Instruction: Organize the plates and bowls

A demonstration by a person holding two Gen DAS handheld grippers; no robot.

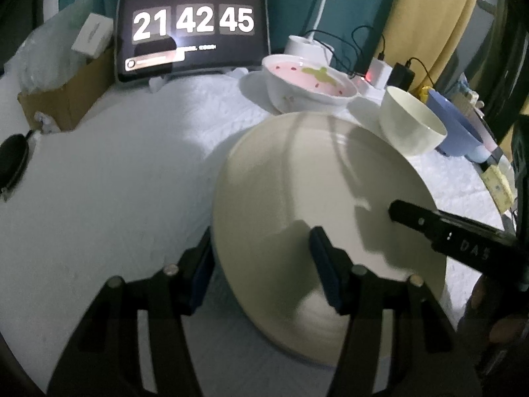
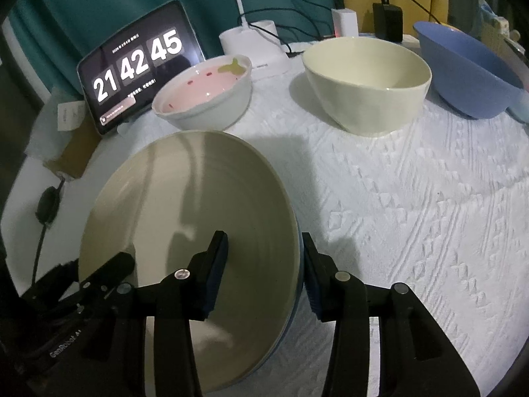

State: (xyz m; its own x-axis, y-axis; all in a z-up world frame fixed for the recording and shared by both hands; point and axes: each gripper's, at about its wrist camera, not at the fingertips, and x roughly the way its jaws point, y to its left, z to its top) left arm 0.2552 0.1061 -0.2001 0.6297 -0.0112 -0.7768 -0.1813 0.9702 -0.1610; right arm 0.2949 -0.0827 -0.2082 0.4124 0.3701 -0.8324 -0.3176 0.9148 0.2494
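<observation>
A large cream plate (image 1: 297, 198) (image 2: 185, 218) lies on the white cloth, on top of a blue-edged plate (image 2: 294, 311) whose rim shows beneath it. My left gripper (image 1: 261, 271) is open, one finger outside the plate's left rim and one over the plate. My right gripper (image 2: 264, 274) is open and straddles the plate's right rim. The right gripper's finger (image 1: 439, 228) shows in the left wrist view. Behind stand a pink strawberry bowl (image 1: 307, 82) (image 2: 205, 96), a cream bowl (image 1: 410, 122) (image 2: 367, 82) and a blue bowl (image 1: 459, 129) (image 2: 469, 69).
A tablet clock (image 1: 191, 29) (image 2: 139, 63) stands at the back. A white lamp base (image 2: 254, 46), chargers and cables (image 2: 386, 23) sit behind the bowls. A cardboard box (image 1: 66, 96) and a black pouch (image 1: 13, 162) are at the left. White textured cloth (image 2: 413, 215) covers the table.
</observation>
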